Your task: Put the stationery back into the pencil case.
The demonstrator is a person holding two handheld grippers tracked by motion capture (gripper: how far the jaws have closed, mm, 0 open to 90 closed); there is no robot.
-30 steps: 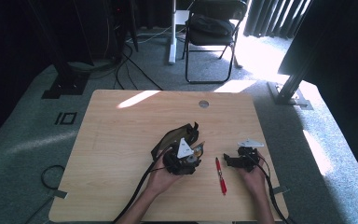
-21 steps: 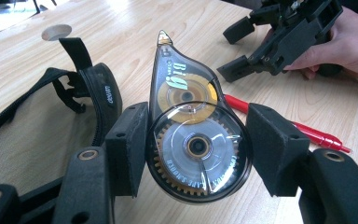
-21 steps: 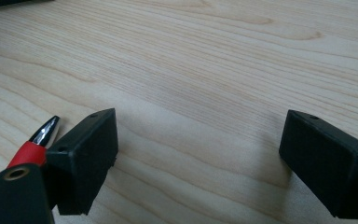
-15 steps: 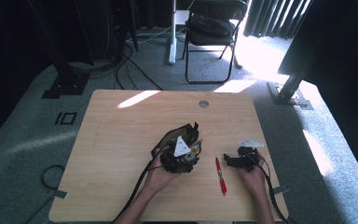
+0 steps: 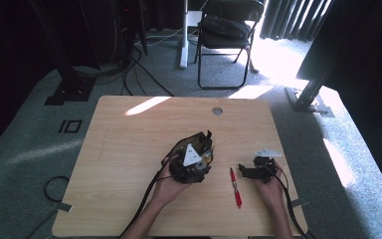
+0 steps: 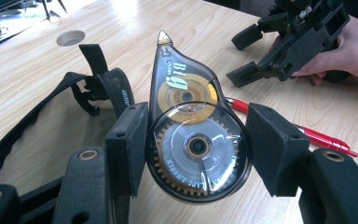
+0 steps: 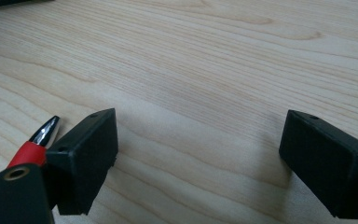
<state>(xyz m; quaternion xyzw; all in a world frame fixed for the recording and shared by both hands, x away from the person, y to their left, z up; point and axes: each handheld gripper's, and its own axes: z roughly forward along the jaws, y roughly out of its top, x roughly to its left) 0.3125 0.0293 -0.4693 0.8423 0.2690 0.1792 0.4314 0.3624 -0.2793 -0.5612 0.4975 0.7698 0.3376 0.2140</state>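
Tabletop [image 5: 129, 149]: pale wood, sunlit at its far edge; a folding chair [image 5: 224, 30] stands beyond.
Left gripper [image 6: 196, 154]: your fingers [image 6: 128, 144] pinch a clear correction tape dispenser [image 6: 193, 140]; its gears read clearly here, hidden from above.
Right gripper [image 7: 198, 158]: fingers wide, nothing between, resting low.
Red pen [image 5: 236, 187]: lies between both grippers.

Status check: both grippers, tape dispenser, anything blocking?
Left gripper closed on the clear teardrop-shaped correction tape dispenser, above the black mesh pouch. Right gripper open, empty, low over the wooden table. Red pen lies between both hands.
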